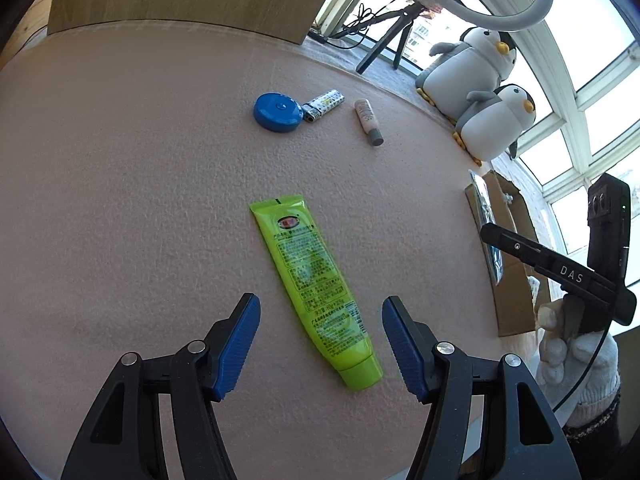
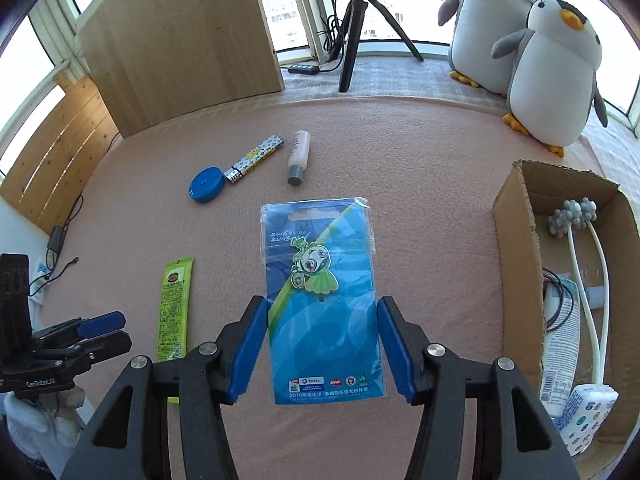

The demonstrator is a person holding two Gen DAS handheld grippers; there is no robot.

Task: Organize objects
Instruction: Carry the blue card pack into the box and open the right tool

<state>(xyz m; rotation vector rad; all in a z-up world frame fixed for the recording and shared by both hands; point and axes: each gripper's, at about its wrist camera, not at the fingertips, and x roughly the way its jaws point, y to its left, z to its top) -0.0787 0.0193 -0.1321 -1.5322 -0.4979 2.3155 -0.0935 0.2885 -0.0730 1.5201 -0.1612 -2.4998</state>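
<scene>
A lime-green tube lies on the pink felt table, cap end nearest me. My left gripper hangs open above it, a blue pad on either side of the cap end. A blue packet with a green cartoon pin lies flat on the felt. My right gripper is open over its lower half, and the pads overlap its two long edges. Further back lie a blue round tape measure, a patterned lighter and a small bottle with a grey cap.
An open cardboard box at the right holds a white massager, a tube and a patterned case. Two plush penguins, a tripod and a wooden board stand behind the table. A gloved hand holds the right gripper.
</scene>
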